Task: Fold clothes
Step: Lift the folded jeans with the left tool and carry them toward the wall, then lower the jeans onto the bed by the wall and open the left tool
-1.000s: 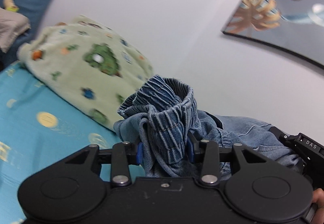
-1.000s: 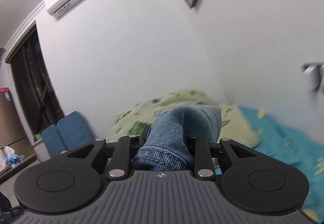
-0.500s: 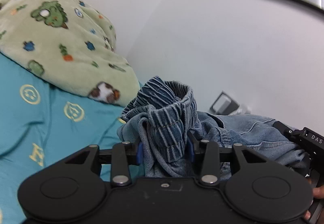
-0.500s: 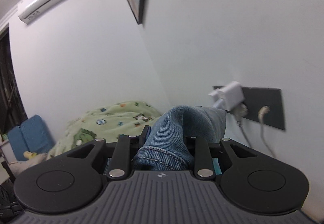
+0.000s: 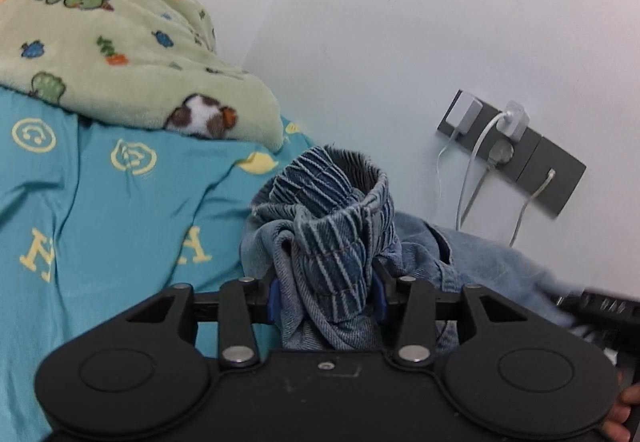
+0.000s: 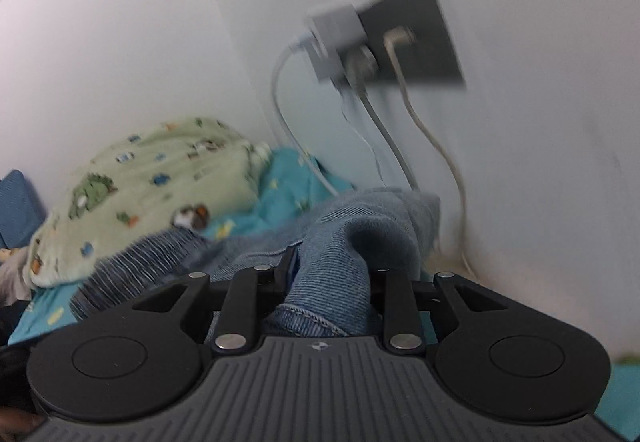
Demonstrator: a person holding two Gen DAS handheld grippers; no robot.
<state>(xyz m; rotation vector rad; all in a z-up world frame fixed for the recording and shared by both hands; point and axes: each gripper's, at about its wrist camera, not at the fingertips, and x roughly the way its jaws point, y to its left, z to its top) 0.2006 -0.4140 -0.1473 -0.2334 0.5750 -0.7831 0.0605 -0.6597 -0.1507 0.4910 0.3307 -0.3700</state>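
I hold a blue denim garment (image 5: 332, 242) with both grippers over a teal bed sheet (image 5: 104, 202). My left gripper (image 5: 325, 292) is shut on a bunched striped-lined part of it, which stands up between the fingers. The denim trails right toward the other gripper's black body (image 5: 600, 306). In the right wrist view my right gripper (image 6: 332, 278) is shut on a fold of the same denim garment (image 6: 352, 242), near the wall. The fingertips are hidden by cloth in both views.
A green cartoon-print blanket (image 5: 100, 50) lies bunched at the bed's far left. A white wall runs close behind, with a dark socket plate (image 5: 520, 154), chargers and hanging white cables (image 6: 400, 146). A blue cushion (image 6: 16, 210) shows far left.
Both grippers have tipped downward and swung toward the wall with the denim still held. The picture and air conditioner have left view, and the sockets and bed now fill it.
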